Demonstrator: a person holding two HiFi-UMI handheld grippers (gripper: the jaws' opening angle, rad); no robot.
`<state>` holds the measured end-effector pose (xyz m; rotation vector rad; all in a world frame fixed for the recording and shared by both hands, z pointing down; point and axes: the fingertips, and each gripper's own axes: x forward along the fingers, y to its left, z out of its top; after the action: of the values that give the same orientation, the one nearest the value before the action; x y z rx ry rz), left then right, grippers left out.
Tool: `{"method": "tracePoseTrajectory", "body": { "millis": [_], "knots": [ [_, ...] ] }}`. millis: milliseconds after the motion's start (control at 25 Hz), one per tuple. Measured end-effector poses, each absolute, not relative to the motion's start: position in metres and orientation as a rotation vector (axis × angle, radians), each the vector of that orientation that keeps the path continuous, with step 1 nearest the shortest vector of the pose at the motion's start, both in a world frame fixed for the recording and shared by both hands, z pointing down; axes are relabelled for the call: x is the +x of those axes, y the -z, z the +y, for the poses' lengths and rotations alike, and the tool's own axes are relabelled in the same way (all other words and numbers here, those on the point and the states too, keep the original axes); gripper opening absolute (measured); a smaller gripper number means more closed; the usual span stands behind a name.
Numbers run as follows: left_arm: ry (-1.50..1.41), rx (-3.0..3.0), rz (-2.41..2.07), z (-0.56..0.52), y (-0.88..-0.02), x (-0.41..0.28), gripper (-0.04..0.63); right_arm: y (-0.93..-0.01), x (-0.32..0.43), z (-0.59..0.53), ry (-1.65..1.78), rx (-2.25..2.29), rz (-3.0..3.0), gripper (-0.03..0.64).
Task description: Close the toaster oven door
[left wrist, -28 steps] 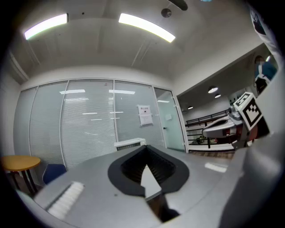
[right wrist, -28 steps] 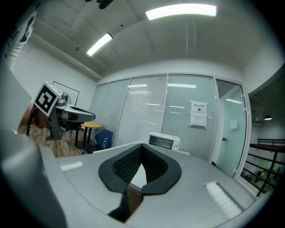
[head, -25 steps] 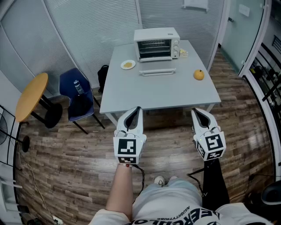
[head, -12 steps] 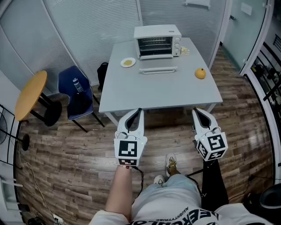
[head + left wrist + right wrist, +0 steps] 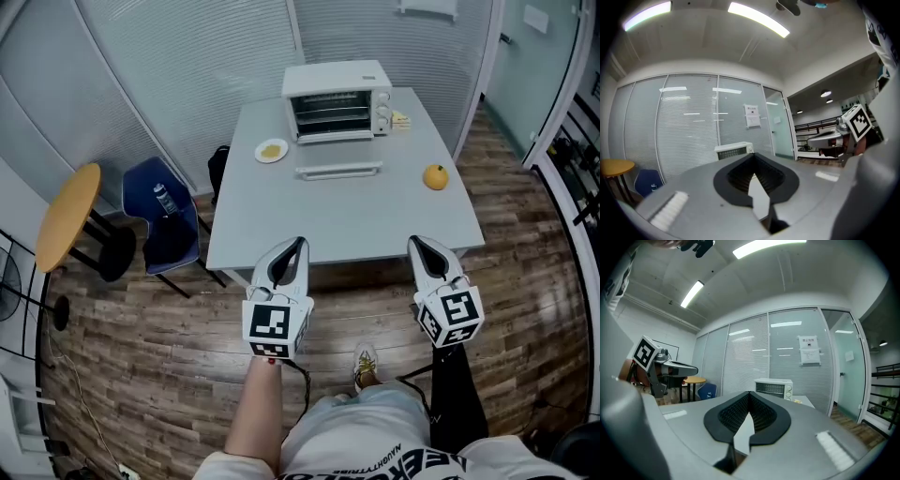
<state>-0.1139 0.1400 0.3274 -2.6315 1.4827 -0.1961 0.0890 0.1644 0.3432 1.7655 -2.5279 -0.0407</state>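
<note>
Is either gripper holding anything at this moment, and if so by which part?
Nothing is held. The left gripper and the right gripper each have their jaws together with nothing between them.

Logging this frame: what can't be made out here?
Toaster oven interior, head view: too small and dark to see contents.
Food on the plate, head view: too small to identify.
Small yellow item beside the oven, head view: too small to name.
Wall notice print, right gripper view: too small to read.
</note>
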Motion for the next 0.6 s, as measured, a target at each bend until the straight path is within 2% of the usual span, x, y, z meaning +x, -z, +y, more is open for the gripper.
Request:
{"method": "tracePoseTrajectory", "body": {
  "millis": [600],
  "knots": [
    [0.225, -2.591, 1.539, 0.026, -0.33, -0.055, 0.055, -0.351, 0.148, 0.023, 0.058, 1.77, -2.499, 0.003]
  ]
}}
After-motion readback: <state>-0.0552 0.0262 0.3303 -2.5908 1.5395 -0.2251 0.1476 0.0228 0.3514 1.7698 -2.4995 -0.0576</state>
